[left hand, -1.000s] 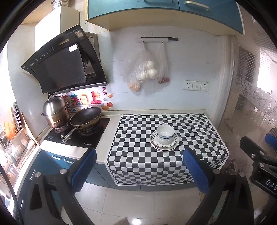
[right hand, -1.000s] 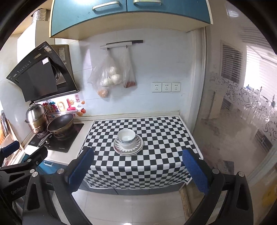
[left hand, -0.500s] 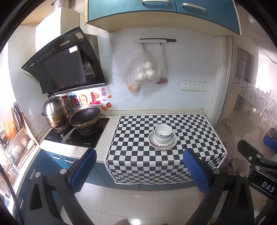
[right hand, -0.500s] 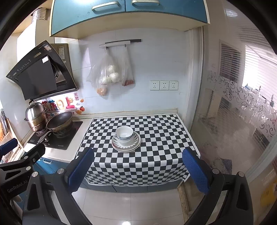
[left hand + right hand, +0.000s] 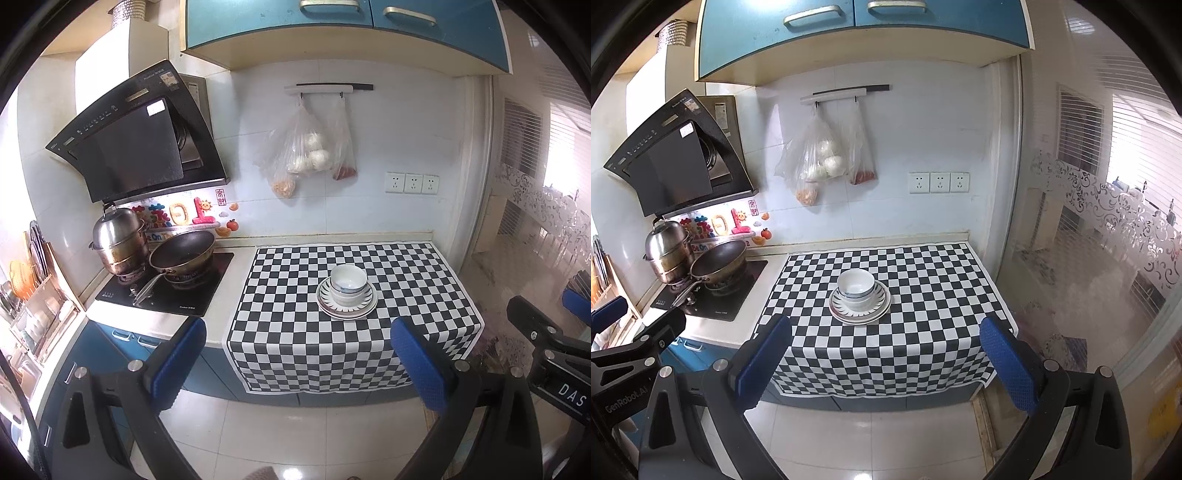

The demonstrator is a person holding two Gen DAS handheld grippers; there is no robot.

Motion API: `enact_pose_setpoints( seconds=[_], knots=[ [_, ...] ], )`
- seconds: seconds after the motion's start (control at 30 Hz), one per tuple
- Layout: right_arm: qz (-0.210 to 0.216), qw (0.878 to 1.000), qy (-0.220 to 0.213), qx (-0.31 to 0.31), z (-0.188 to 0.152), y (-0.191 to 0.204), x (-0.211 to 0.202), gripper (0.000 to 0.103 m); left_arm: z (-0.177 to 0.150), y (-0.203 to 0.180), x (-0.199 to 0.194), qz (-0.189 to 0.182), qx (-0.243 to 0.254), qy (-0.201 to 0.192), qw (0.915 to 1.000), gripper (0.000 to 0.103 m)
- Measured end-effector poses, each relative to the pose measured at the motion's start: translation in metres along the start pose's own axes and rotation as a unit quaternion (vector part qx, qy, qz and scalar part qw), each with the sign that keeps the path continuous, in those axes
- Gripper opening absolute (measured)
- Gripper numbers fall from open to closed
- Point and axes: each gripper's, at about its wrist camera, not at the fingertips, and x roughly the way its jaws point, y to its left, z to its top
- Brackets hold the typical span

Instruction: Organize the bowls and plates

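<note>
Bowls (image 5: 348, 284) already sit nested on the stacked plates (image 5: 347, 309) in the middle of the checkered cloth (image 5: 295, 332), so stacking looks finished, while left gripper (image 5: 299, 363) and right gripper (image 5: 886, 363), both wide and empty, hang well apart from that cloth.

We see both views bright and evenly lit. Daylight pours in from the window (image 5: 1137, 122) at two o'clock, where it blows out to white and hazes the patterned glass (image 5: 1108, 221). The floor tiles (image 5: 280, 435) at six o'clock carry soft glare. Fisheye bending curves the cabinet (image 5: 332, 22) at twelve o'clock, and black vignette rings every corner. The checkered cloth (image 5: 886, 295) stays sharp.
</note>
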Motion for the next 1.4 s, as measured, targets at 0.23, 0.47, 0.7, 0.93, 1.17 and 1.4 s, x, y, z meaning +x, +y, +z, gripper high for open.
enact_pose_setpoints(
  seconds=[0.23,0.47,0.7,0.93,1.17,1.4],
  knots=[
    [0.000,1.000,0.000,0.000,0.0002,-0.0003,0.0001,0.103,-0.0002,-0.0027,-0.0012,0.000,-0.001,-0.001,1.0000,0.102],
    [0.001,1.000,0.000,0.001,0.0004,-0.0023,0.0003,0.103,0.0002,-0.0038,-0.0015,0.001,-0.001,0.000,1.0000,0.102],
    [-0.001,1.000,-0.001,-0.002,-0.0004,-0.0019,0.0009,0.103,0.0005,-0.0032,-0.0012,0.001,-0.001,-0.001,1.0000,0.102],
    [-0.002,1.000,-0.001,-0.002,-0.0014,-0.0019,0.0001,0.103,-0.0011,-0.0020,-0.0021,0.000,-0.001,0.001,1.0000,0.102],
    [0.000,1.000,-0.002,0.001,-0.0017,-0.0007,-0.0022,0.103,-0.0014,0.0006,-0.0025,-0.001,-0.002,0.002,1.0000,0.102],
    [-0.002,1.000,-0.005,-0.001,-0.0033,0.0026,-0.0063,0.103,-0.0017,0.0041,-0.0032,-0.001,-0.002,0.001,1.0000,0.102]
  ],
)
